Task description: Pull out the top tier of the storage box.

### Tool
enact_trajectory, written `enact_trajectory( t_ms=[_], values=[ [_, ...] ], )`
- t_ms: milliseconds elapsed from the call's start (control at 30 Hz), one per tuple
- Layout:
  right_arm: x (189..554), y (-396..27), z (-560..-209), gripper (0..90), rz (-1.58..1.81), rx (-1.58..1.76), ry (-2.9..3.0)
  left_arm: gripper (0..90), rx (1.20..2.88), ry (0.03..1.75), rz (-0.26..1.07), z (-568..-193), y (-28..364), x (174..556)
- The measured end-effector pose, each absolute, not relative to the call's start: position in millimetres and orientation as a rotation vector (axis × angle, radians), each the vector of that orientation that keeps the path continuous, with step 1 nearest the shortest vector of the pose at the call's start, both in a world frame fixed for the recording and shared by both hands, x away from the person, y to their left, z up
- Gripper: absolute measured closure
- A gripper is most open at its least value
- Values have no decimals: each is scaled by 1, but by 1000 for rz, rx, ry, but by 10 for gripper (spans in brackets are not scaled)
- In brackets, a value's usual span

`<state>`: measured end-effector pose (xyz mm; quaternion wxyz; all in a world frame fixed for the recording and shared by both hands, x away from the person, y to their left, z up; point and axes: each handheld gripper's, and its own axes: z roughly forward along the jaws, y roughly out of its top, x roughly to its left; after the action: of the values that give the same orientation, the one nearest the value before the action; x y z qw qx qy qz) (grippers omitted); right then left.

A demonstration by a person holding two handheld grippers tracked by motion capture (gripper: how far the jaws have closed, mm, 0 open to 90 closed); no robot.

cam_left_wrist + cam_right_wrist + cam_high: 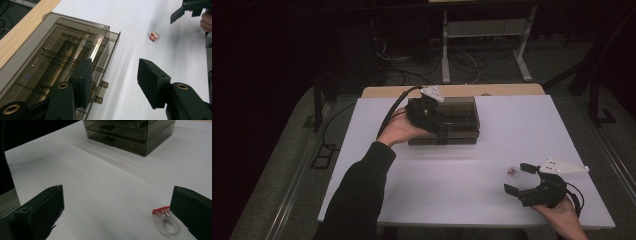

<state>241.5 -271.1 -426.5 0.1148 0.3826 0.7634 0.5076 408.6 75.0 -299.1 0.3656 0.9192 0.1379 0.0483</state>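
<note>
The small clear ring with a red top (pixel 165 220) lies flat on the white table (pixel 452 175), well apart from the smoky drawer box (pixel 457 120) at the far side. It sits just inside the right gripper (pixel 522 180), close to one jaw and far from the other, so the tool is off-centre over it. Those jaws stand wide apart with nothing in them. To pick it up well, I would judge the right hand should slide sideways until the ring is midway between the pads, drop low to the table, and close slowly across the red block rather than the thin loop, which looks likely to skid or flip. The left gripper (pixel 112 82) is at the drawer box, one pad over the top drawer, which stands pulled out a little, the other out over bare table; its jaws are about half open and clasp nothing. In the left gripper view the ring shows small, farther off beyond the box and near the other tool.
</note>
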Motion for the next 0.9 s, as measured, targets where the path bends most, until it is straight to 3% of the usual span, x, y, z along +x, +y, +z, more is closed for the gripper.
enact_trajectory(
  t_ms=[267,900],
  values=[
    [241,-271,-427,0,1487,1126,2239,439,2384,331,114,-308,72,415],
    [241,-272,-427,0,1486,1125,2241,524,2385,305,76,-327,78,422]
  ],
)
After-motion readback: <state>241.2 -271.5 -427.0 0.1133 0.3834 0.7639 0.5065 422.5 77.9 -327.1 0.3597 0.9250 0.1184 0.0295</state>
